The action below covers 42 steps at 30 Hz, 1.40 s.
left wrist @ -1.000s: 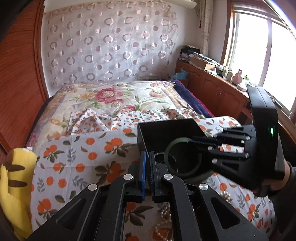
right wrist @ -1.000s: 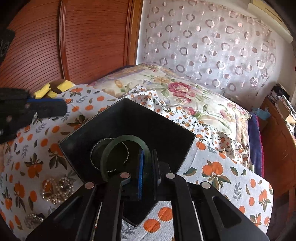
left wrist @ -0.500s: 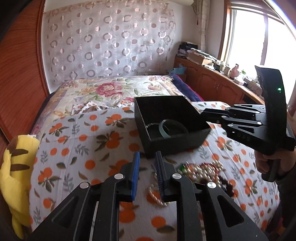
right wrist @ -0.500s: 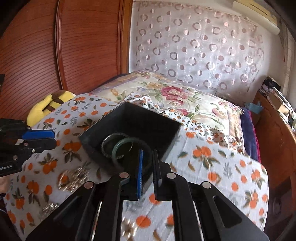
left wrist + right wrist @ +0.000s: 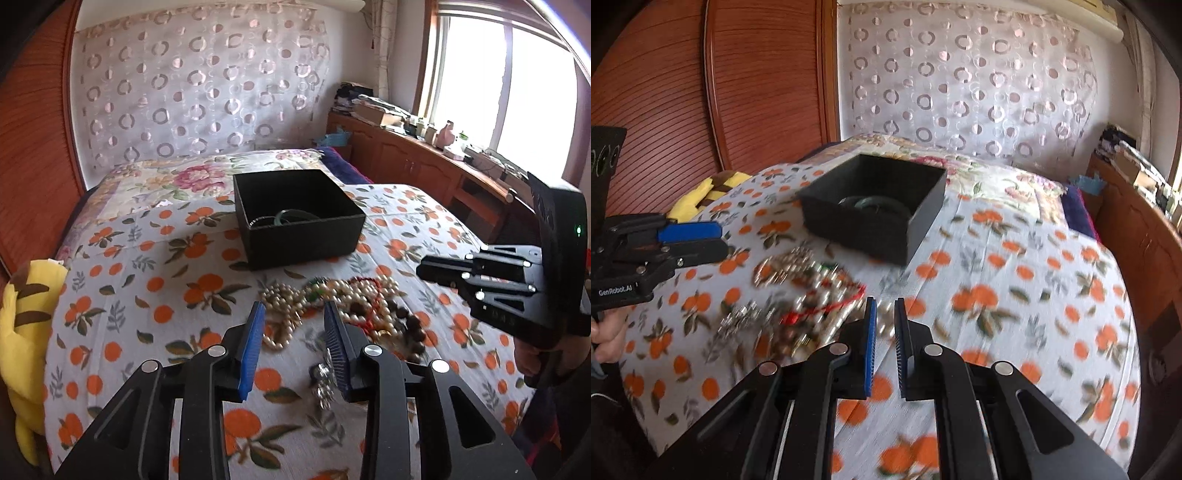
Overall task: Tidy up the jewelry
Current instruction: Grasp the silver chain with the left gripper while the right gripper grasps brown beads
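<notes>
A black open box (image 5: 299, 225) stands on the orange-print bedspread and holds a green bangle (image 5: 291, 216) and a thin ring-shaped bracelet. The box also shows in the right wrist view (image 5: 875, 210). A pile of pearl and bead jewelry (image 5: 332, 299) lies in front of the box, blurred in the right wrist view (image 5: 801, 295). My left gripper (image 5: 293, 314) is open and empty, just short of the pile. My right gripper (image 5: 884, 306) has its jaws slightly apart and holds nothing, beside the pile; it also shows in the left wrist view (image 5: 443, 269).
A yellow plush toy (image 5: 26, 314) lies at the bed's left edge. A wooden headboard wall (image 5: 701, 92) is on the left and wooden cabinets (image 5: 424, 166) under the window on the right. A floral quilt (image 5: 177, 173) covers the far half of the bed.
Both grippers have pulled back from the box toward the near side of the bed. The green bangle that my right gripper held now lies in the box. My left gripper has opened wider.
</notes>
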Available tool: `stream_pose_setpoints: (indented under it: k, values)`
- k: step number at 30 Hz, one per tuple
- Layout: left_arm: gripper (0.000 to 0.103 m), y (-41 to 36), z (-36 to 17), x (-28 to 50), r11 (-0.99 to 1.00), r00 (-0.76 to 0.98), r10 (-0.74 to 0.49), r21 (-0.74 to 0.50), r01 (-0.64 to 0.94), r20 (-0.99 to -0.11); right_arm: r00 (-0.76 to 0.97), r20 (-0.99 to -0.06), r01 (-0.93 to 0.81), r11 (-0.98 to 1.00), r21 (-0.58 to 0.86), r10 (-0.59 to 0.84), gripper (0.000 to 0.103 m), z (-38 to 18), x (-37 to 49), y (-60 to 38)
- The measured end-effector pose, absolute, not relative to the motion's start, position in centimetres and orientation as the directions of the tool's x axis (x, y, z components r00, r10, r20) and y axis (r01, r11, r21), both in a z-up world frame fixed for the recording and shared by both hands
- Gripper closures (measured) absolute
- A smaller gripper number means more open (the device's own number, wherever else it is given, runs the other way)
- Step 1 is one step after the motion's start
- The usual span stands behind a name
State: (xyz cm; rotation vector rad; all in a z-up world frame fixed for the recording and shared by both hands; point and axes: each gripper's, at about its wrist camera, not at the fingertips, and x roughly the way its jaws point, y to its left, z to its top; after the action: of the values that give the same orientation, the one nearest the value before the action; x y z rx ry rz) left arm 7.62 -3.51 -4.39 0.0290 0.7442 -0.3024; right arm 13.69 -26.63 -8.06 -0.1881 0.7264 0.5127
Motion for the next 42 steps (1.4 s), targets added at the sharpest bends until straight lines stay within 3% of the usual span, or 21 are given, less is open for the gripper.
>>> stream_pose_setpoints:
  k: [4, 16, 32, 36, 42]
  values:
    - [0.071, -3.6, -5.3, 7.1, 0.954, 0.675, -0.266, -0.087, 0.287, -0.688, 0.61, -0.692, -0.512, 0.858, 0.028, 0.387, 0.078, -9.4, 12.5, -26.3]
    - [0.071, -3.9, -7.5, 6.9, 0.945, 0.622, -0.297, -0.127, 0.303, -0.725, 0.5, -0.764, -0.542, 0.835, 0.092, 0.408, 0.078, -11.6, 12.7, -25.6]
    - [0.071, -4.1, -9.2, 8.2, 0.92, 0.533, -0.378, -0.241, 0.31, -0.757, 0.501, -0.759, -0.546, 0.832, 0.096, 0.416, 0.081, -11.6, 12.5, -25.8]
    - [0.09, -4.3, -9.1, 8.1, 0.921, 0.536, -0.374, -0.233, 0.313, -0.756, 0.499, -0.76, -0.546, 0.832, 0.099, 0.418, 0.08, -11.7, 12.5, -25.8]
    - [0.091, -4.6, -7.6, 7.2, 0.93, 0.594, -0.342, -0.175, 0.322, -0.728, 0.5, -0.76, -0.546, 0.832, 0.096, 0.416, 0.08, -11.6, 12.5, -25.8]
